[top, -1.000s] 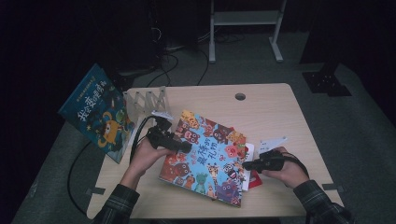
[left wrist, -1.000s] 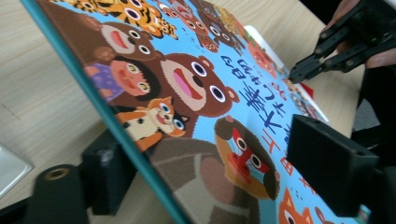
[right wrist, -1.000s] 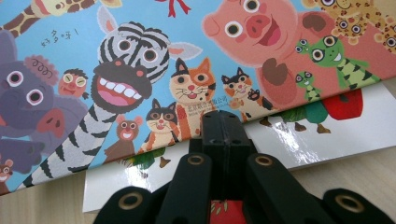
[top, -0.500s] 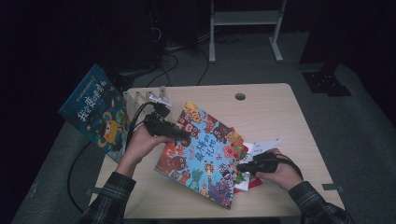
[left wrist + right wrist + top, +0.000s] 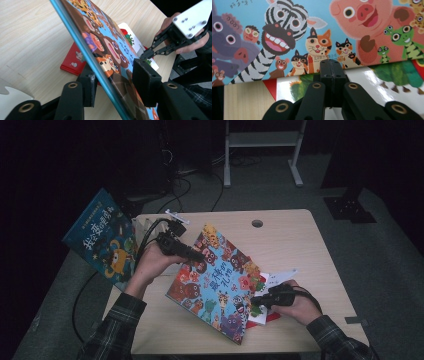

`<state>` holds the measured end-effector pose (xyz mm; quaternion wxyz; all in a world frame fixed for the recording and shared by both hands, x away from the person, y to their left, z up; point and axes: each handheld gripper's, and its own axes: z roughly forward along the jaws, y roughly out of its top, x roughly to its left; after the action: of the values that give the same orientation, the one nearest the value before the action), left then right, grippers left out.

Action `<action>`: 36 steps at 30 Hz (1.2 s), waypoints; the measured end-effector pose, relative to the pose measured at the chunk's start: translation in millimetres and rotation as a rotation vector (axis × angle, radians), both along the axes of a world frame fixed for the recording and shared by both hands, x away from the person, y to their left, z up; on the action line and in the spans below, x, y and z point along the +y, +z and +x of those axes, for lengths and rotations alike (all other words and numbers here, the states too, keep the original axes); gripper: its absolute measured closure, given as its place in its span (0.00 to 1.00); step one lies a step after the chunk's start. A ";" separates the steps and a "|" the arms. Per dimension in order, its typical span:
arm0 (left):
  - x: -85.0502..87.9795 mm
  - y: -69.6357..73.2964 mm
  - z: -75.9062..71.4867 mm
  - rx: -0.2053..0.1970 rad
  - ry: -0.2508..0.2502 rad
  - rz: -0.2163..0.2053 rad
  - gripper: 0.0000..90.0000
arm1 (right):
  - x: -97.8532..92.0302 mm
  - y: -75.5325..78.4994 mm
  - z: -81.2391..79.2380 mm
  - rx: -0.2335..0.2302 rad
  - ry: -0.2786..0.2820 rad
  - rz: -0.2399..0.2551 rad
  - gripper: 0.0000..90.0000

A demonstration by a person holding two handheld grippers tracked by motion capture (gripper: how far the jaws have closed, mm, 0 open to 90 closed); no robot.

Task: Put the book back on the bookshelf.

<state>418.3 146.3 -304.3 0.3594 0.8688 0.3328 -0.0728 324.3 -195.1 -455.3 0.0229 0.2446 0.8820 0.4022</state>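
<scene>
A picture book (image 5: 215,280) with cartoon animals on its cover lies slanted on the table, its upper left edge raised. My left gripper (image 5: 192,255) has that edge between its jaws, which have just been closing. In the left gripper view (image 5: 115,80) the lower jaw sits under the book (image 5: 105,42) and the upper pad stands just off the cover. My right gripper (image 5: 256,301) is shut at the book's right edge. Its closed tip (image 5: 332,66) rests over a white and red book (image 5: 374,80) that lies under the animal book (image 5: 312,30).
A blue picture book (image 5: 100,240) leans past the table's left edge beside a white rack (image 5: 142,225). The wooden table (image 5: 300,250) has a round hole (image 5: 257,223) near its far side. A metal stand's legs are on the floor behind.
My left gripper has risen and taken the animal book's upper left edge up with it, so the book now tilts. The left jaws have narrowed around that edge. The right hand has stayed put.
</scene>
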 end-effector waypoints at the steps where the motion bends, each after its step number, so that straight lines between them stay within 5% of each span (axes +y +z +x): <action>1: -0.4 1.8 1.0 0.001 0.000 0.000 0.63 | 1.7 0.1 -0.4 0.001 0.005 0.000 1.00; 16: -20.3 33.0 13.5 0.061 -0.016 0.018 0.77 | 17.0 -1.1 -1.1 -0.009 0.029 0.015 0.99; 24: -30.2 41.2 17.5 0.080 -0.021 0.042 0.80 | 15.3 -1.0 0.1 -0.008 0.026 0.027 0.86; 32: -41.9 54.7 20.8 0.097 -0.050 0.050 0.85 | 1.3 0.4 7.1 -0.040 -0.050 0.029 0.72; 36: -45.5 59.4 21.2 0.095 -0.054 0.054 0.87 | -15.2 3.7 12.5 -0.061 -0.116 0.069 0.62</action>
<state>439.5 100.8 -244.9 0.3175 0.8824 0.3277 -0.1146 336.8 -210.3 -451.6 0.0643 0.2834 0.8508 0.4378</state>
